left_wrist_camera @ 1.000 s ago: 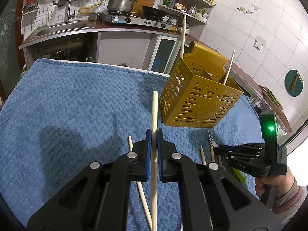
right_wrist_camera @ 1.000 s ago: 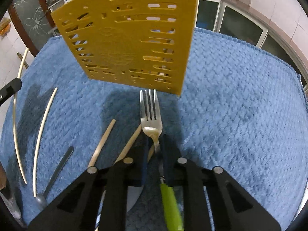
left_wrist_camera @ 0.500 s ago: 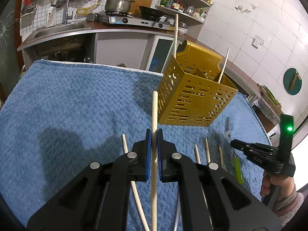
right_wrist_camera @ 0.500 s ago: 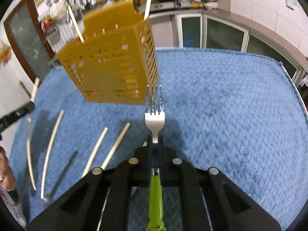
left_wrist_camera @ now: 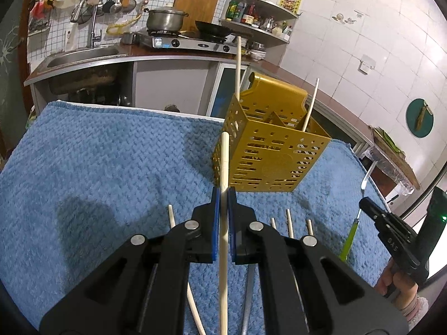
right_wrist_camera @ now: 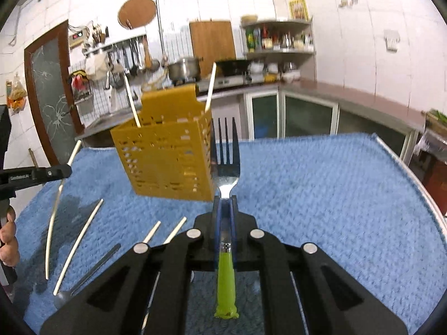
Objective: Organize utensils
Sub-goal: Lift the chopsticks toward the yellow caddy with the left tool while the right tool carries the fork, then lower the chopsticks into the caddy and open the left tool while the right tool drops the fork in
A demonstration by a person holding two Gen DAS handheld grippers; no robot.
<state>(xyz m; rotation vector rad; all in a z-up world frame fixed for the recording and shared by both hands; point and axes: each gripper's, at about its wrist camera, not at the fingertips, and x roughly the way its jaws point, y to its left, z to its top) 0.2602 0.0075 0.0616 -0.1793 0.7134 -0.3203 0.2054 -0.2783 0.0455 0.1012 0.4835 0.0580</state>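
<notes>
A yellow perforated utensil caddy [left_wrist_camera: 268, 153] [right_wrist_camera: 164, 153] stands on the blue towel [left_wrist_camera: 97, 153] with two pale chopsticks upright in it. My left gripper [left_wrist_camera: 222, 195] is shut on a pale chopstick [left_wrist_camera: 225, 162], held above the towel and pointing at the caddy's near corner. My right gripper [right_wrist_camera: 225, 203] is shut on a fork [right_wrist_camera: 225, 164] at the neck above its green handle, with the tines up just right of the caddy. In the left wrist view the right gripper [left_wrist_camera: 363, 203] and the fork [left_wrist_camera: 350, 234] hang at the far right.
Several loose chopsticks [right_wrist_camera: 79, 237] and a grey spoon [right_wrist_camera: 86, 273] lie on the towel in front of the caddy. A kitchen counter with a sink and stove [left_wrist_camera: 178, 42] runs behind the table. A person's hand [left_wrist_camera: 396, 282] holds the right gripper's grip.
My right gripper has lifted the fork off the towel and tipped it up, so the tines now stand beside the caddy. The left gripper has kept still with its chopstick.
</notes>
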